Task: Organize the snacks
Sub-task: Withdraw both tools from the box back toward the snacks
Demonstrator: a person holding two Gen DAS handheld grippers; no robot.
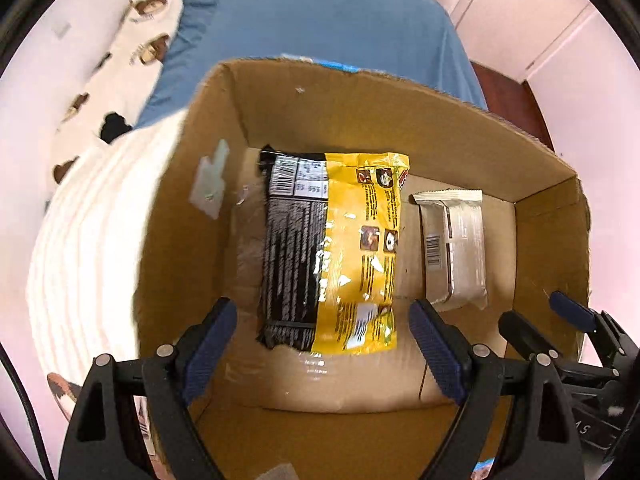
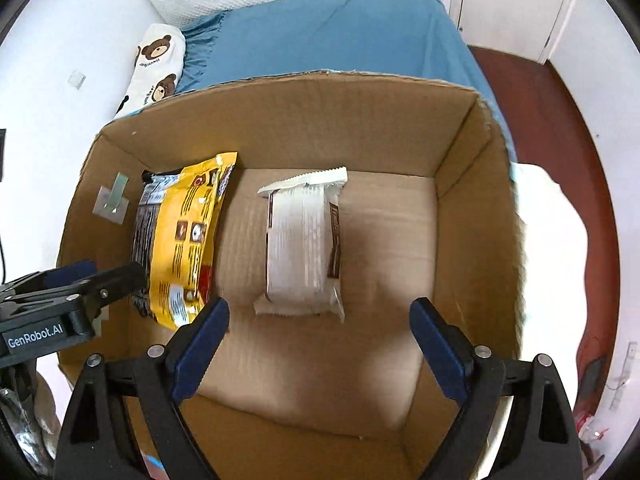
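An open cardboard box (image 1: 360, 120) holds two snack packs lying flat on its floor. The yellow and black pack (image 1: 332, 248) is on the left and the white wrapped pack (image 1: 456, 248) on the right. My left gripper (image 1: 322, 320) hangs open over the near end of the yellow pack, its pads clear of it. In the right wrist view my right gripper (image 2: 320, 312) stands open just above the near end of the white pack (image 2: 304, 244), holding nothing. The yellow pack (image 2: 188, 240) lies by the box's left wall (image 2: 92, 184), with the left gripper (image 2: 104, 274) beside it.
The box sits on a bed with a blue sheet (image 2: 340, 32), a white blanket (image 1: 92, 240) and a bear-print pillow (image 2: 158, 64). The right gripper (image 1: 544, 320) shows at the box's right wall. Red-brown floor (image 2: 560, 120) lies to the right. The box floor right of the white pack is bare.
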